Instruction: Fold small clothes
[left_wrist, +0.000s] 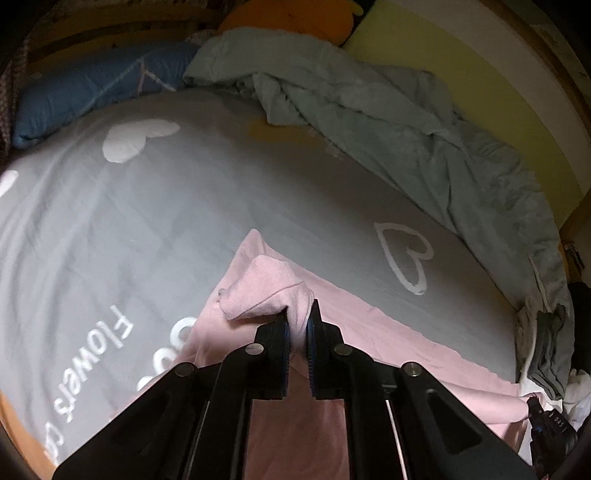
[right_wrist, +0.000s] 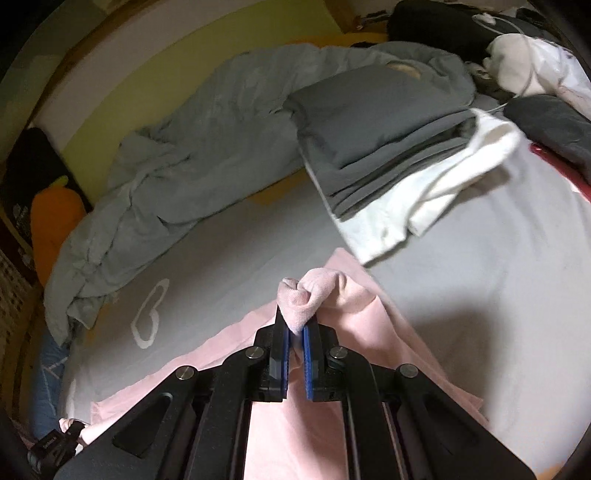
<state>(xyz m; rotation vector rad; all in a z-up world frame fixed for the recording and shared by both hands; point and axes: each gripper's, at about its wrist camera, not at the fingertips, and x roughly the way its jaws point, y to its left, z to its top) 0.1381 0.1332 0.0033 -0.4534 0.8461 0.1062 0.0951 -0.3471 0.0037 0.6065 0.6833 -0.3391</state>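
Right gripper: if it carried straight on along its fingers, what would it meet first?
Probably the grey bedsheet just past the pink garment pinched in the right gripper. Farther along lies the stack of folded clothes, though depth is hard to judge.

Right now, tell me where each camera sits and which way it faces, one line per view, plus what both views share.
Left wrist: on the left hand-held gripper, looking forward and down along its fingers at the pink garment pinched there, with the blue pillow beyond; only gripper parts show.
Right wrist: on the right hand-held gripper, looking down at its own pinch of pink garment and the folded pile.
Shared: the garment, grey bedsheet, crumpled duvet, and each other's gripper at the frame edge.
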